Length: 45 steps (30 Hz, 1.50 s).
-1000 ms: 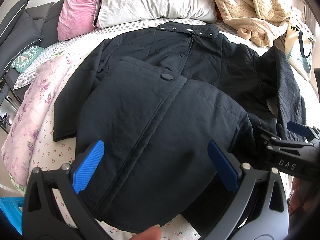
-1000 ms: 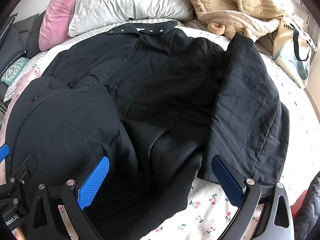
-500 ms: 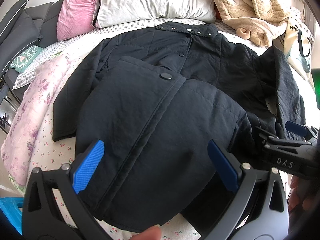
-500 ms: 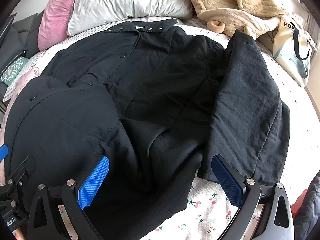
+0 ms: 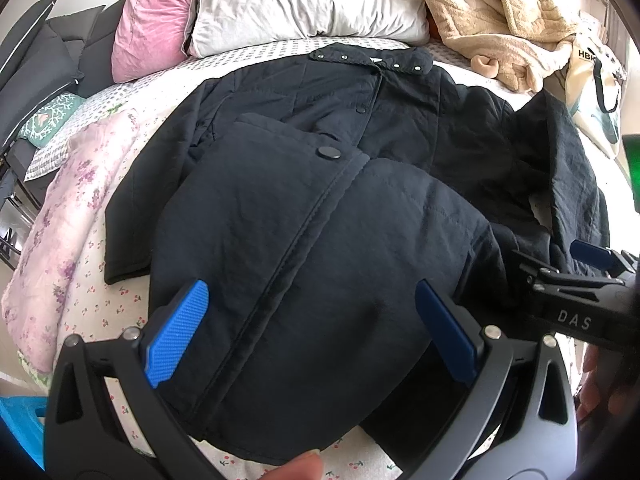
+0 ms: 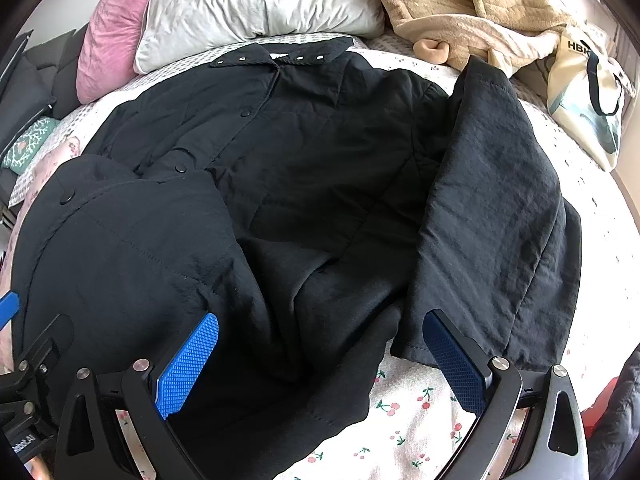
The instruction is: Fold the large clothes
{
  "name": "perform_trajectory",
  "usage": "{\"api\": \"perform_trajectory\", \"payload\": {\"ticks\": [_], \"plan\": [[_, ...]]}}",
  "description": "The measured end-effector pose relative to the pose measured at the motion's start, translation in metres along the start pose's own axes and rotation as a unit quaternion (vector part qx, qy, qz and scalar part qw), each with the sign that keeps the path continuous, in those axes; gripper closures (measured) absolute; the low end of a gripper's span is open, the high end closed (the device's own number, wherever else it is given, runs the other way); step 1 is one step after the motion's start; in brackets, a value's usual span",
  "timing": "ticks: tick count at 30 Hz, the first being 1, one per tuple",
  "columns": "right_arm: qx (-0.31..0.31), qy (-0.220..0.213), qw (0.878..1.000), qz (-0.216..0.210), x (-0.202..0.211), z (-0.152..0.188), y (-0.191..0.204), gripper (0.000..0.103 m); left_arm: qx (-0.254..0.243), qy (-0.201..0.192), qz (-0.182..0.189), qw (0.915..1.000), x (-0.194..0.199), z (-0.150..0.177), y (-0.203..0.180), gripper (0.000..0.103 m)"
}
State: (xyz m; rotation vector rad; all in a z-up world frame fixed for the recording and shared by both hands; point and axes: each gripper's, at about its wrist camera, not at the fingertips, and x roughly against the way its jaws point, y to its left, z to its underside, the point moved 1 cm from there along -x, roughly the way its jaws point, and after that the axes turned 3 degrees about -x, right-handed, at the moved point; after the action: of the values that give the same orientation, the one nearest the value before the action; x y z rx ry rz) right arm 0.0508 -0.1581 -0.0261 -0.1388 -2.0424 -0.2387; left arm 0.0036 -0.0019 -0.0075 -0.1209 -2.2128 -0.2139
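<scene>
Bedroom: bed [image 5: 100, 304], pillows [image 5: 304, 0].

Black quilted coat [image 5: 304, 216]: we find it spread front-up on the bed, collar toward the pillows, snaps fastened. We note its lower hem folded up over the body and one sleeve [image 6: 492, 208] lying alongside.

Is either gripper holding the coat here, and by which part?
Nothing is held: the left gripper and right gripper both stand open over the coat.

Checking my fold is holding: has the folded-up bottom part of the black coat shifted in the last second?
No. In the left view the coat's folded hem keeps its spot relative to the pink pillow and the collar.
</scene>
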Motion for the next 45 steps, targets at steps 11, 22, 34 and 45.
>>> {"api": "perform_trajectory", "payload": {"ticks": [11, 22, 34, 45], "plan": [[-0.008, 0.0, 1.0, 0.002, 0.0, -0.001, -0.006, 0.0, 0.009, -0.024, 0.004, 0.9997, 0.008, 0.001, 0.008, 0.0], [0.005, -0.014, 0.997, -0.077, 0.012, -0.001, -0.011, 0.0, 0.097, -0.066, 0.114, 0.9865, 0.028, -0.011, 0.07, 0.0], [-0.101, 0.124, 0.962, -0.219, -0.028, 0.04, -0.037, 0.001, 0.223, 0.042, 0.087, 0.9701, -0.041, 0.013, 0.18, 0.001], [-0.126, 0.178, 0.924, -0.315, -0.056, 0.068, 0.0, 0.087, 0.334, 0.051, 0.15, 0.9293, -0.083, 0.046, 0.207, 0.012]]}}
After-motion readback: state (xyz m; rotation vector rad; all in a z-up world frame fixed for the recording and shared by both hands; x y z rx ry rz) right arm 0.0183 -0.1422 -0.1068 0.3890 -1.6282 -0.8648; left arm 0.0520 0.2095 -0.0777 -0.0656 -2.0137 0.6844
